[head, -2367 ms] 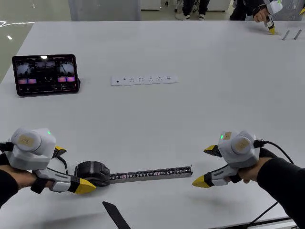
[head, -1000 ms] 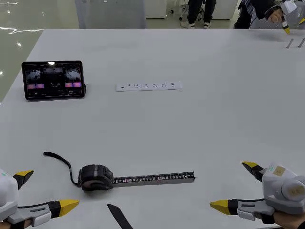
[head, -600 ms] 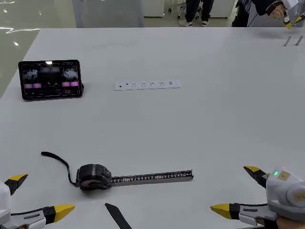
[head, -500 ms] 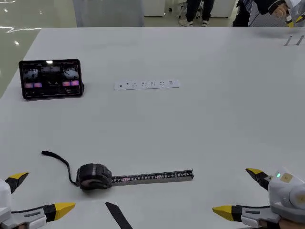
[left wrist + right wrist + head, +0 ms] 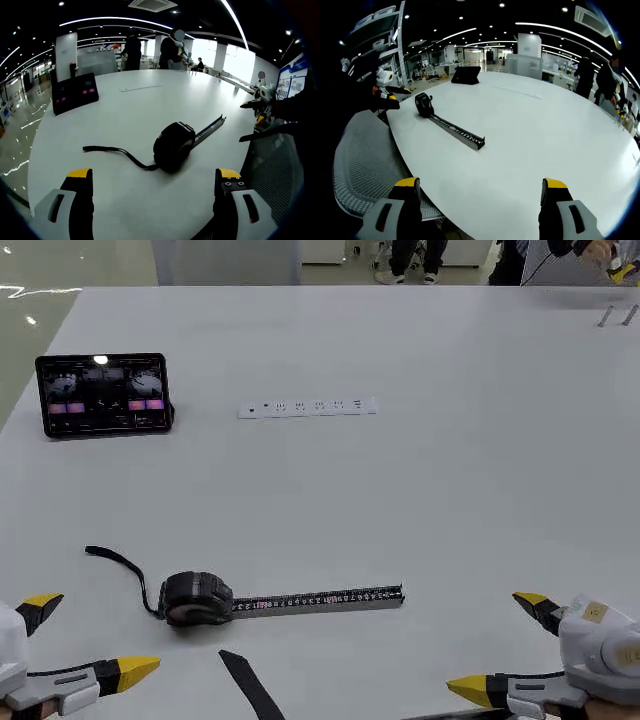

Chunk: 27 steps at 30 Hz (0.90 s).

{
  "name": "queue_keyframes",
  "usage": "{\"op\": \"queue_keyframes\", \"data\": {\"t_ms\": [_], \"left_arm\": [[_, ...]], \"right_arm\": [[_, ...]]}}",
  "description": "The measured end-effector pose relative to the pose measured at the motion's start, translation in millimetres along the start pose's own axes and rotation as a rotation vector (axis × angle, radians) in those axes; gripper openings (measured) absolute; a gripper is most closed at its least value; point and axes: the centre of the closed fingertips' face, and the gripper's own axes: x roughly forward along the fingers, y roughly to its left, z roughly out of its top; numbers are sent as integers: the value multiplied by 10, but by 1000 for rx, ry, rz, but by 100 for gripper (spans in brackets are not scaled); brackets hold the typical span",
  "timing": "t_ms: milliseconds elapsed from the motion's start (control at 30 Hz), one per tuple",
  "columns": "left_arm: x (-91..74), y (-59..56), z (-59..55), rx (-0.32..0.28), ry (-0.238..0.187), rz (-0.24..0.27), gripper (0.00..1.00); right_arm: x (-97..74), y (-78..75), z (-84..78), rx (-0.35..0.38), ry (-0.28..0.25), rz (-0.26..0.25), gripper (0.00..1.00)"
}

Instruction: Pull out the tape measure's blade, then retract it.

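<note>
Both tools pulled back from the tape measure [image 5: 195, 598] to the near table [image 5: 420, 490] edge. Left tool [image 5: 92, 635]: jaws spread, holding nothing. Right tool [image 5: 495, 644]: likewise spread and empty. Tape measure lies on the table between them, nearer the left; blade [image 5: 320, 599] extended flat rightward, strap [image 5: 120, 562] trailing left.

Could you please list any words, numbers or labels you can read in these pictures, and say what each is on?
No text can be read.
Black tape measure, extended blade: printed scale, too small.
Black tablet, lit screen: blurred.
Long white power strip: marks too small.
</note>
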Motion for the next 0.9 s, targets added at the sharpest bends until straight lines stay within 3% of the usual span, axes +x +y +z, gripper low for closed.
{"op": "queue_keyframes", "data": {"t_ms": [133,367,467,567,733,900], "left_arm": [[5,-15,-11,-1,4,-7,99],[36,-24,-52,-12,24,-12,99],[32,-5,-29,-12,17,6,99],[40,-52,-5,-24,16,-10,99],[60,-128,73,-43,8,-17,99],[128,-197,146,-51,11,-5,99]], "right_arm": [[-5,-9,-13,5,-14,-5,99],[-29,-29,-68,5,8,-3,99],[-33,-41,-79,11,15,-1,99],[-34,-38,-92,9,24,4,99],[-34,-50,-41,-20,41,22,99],[-46,-131,121,-57,48,36,99]]}}
